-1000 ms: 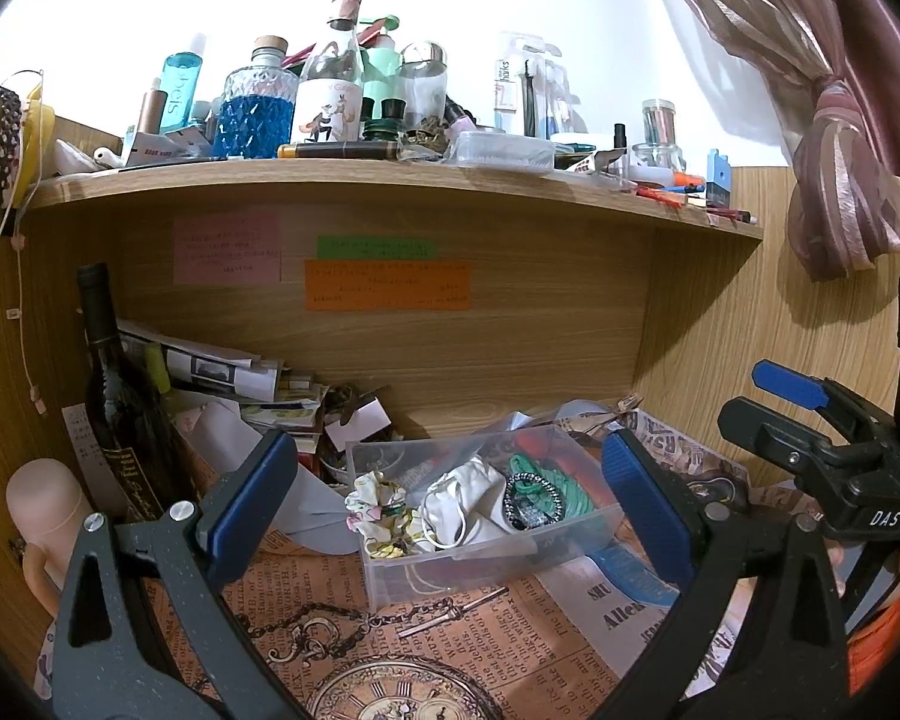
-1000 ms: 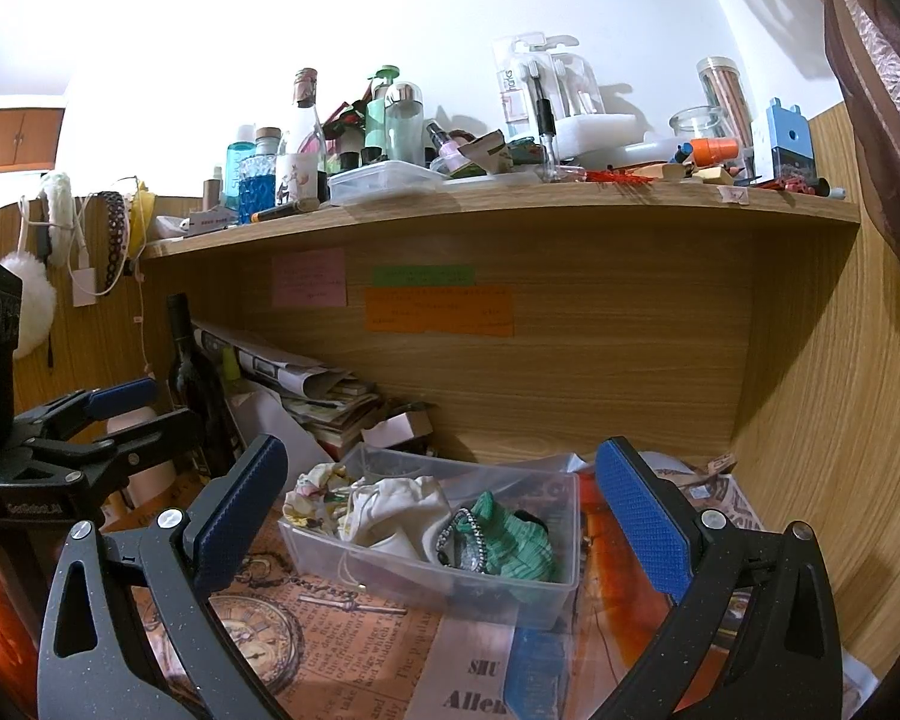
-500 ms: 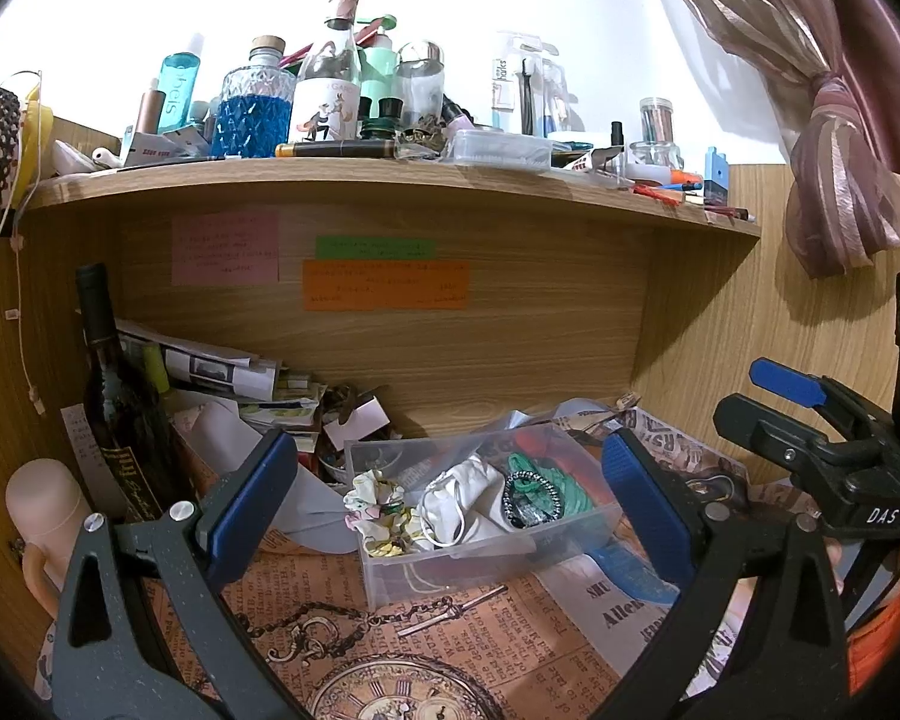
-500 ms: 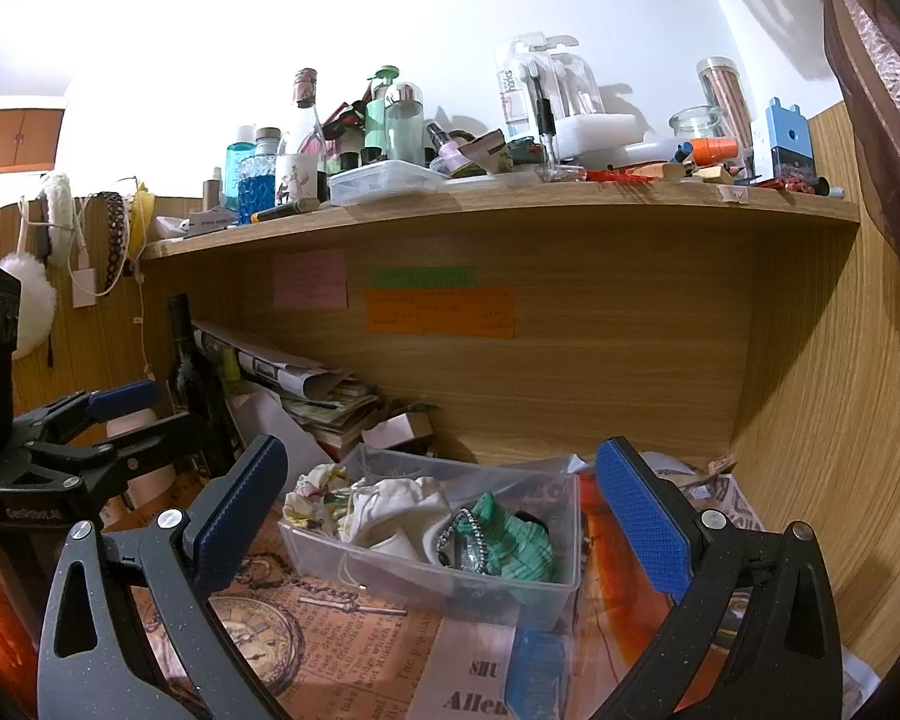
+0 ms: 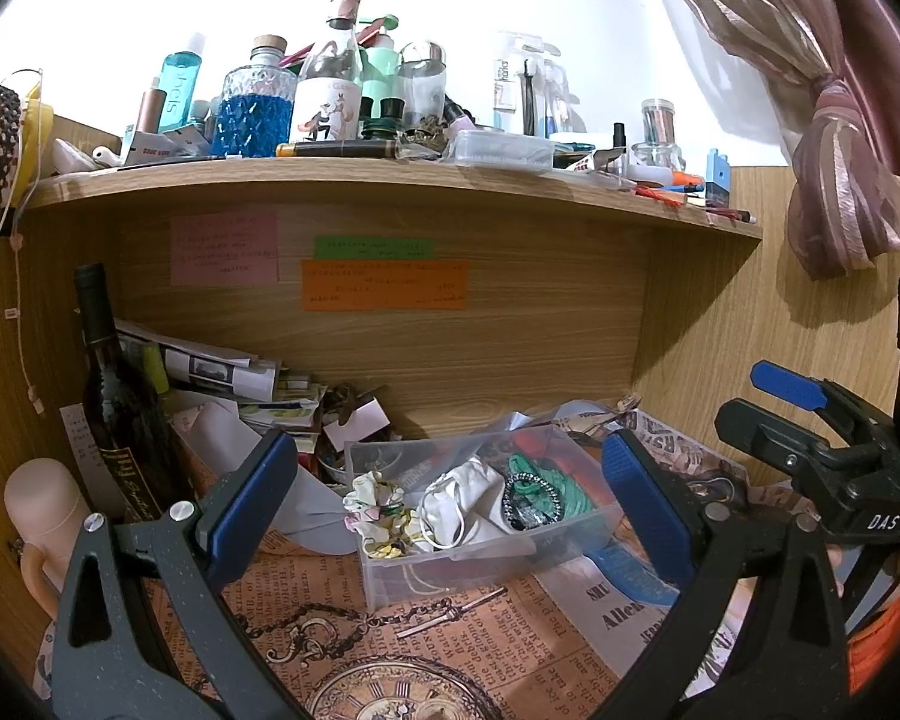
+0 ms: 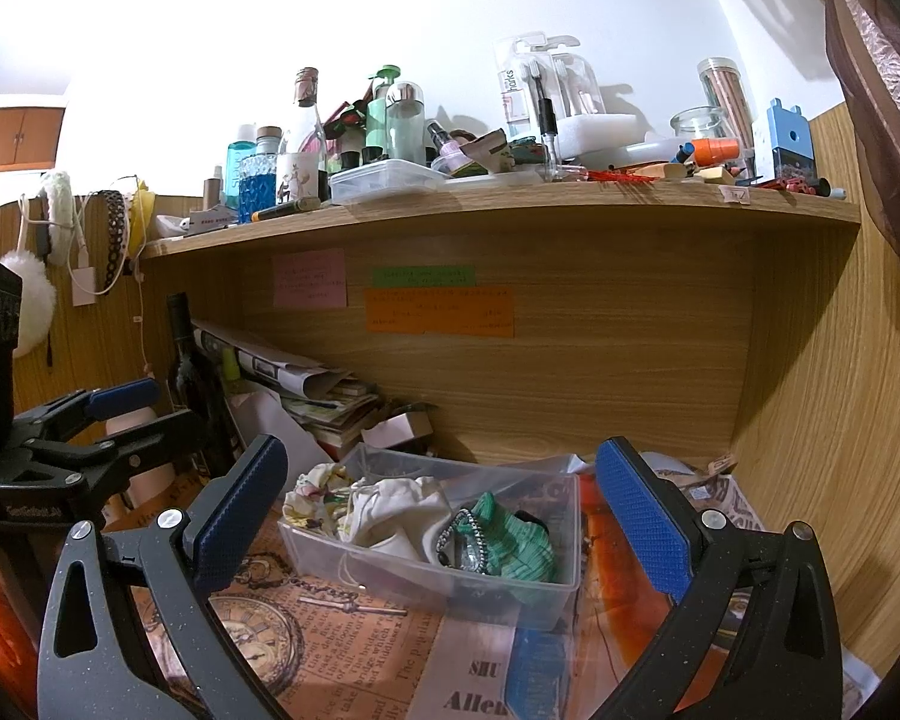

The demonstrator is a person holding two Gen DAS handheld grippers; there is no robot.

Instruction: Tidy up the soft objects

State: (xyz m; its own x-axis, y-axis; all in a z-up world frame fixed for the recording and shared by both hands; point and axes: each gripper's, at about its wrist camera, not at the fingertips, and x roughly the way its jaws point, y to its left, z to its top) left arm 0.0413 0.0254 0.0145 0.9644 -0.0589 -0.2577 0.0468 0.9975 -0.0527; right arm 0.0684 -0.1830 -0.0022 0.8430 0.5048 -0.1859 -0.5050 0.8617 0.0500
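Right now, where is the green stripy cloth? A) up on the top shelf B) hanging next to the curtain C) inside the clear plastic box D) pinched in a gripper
C: the green stripy cloth lies inside the clear plastic box beside a white pouch, while the left gripper and right gripper are both open and hold nothing.

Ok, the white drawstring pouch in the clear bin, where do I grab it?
Probably take the white pouch by its puffed upper body, coming straight down from above with the open right tongs. The clear bin walls block side approaches, and the pouch bulges near rim height between the floral cloth and green cloth.
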